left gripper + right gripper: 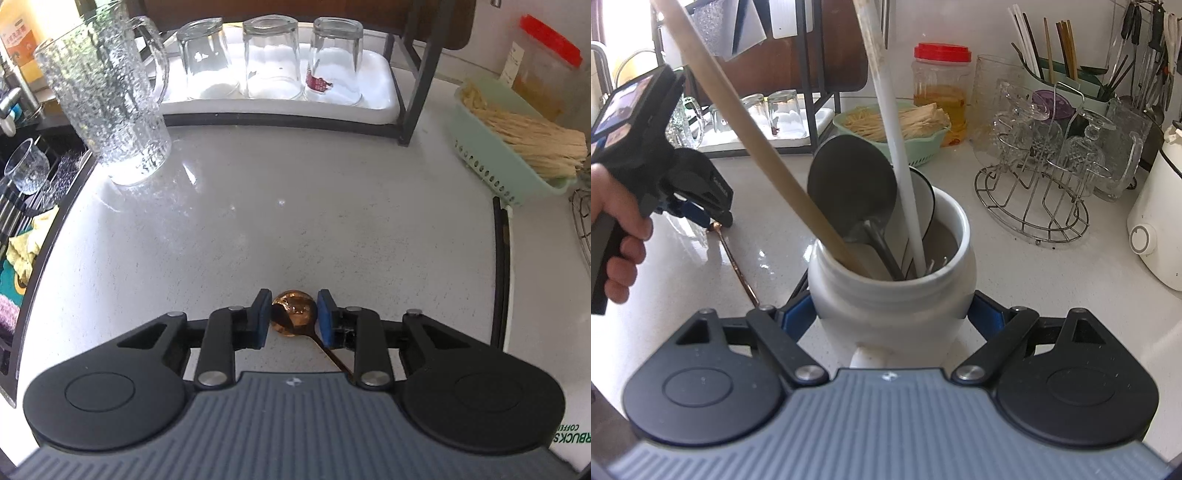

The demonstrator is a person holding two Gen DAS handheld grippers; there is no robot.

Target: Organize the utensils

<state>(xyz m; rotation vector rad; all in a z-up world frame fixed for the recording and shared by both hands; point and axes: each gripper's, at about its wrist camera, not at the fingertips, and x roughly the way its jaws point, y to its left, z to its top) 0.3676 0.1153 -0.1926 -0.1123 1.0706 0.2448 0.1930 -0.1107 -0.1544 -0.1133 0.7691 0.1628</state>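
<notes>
Your left claw (291, 314) straddles the copper spoon's (295, 312) bowl, flat on the bench (258, 221); pads not visibly pressing, so released. Right claw (892, 317) grasps the white utensil crock (892, 295). Risk: the rounded bowl may squirt sideways when pinched.

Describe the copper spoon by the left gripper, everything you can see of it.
The spoon looks like shiny copper-coloured metal, with a round bowl and a long thin handle. It lies flat on the pale counter, bowl up. The left gripper straddles the bowl: its left blue pad seems to touch the rim, while a slight gap shows at the right pad. In the right wrist view the handle runs along the counter toward the white jar.
</notes>
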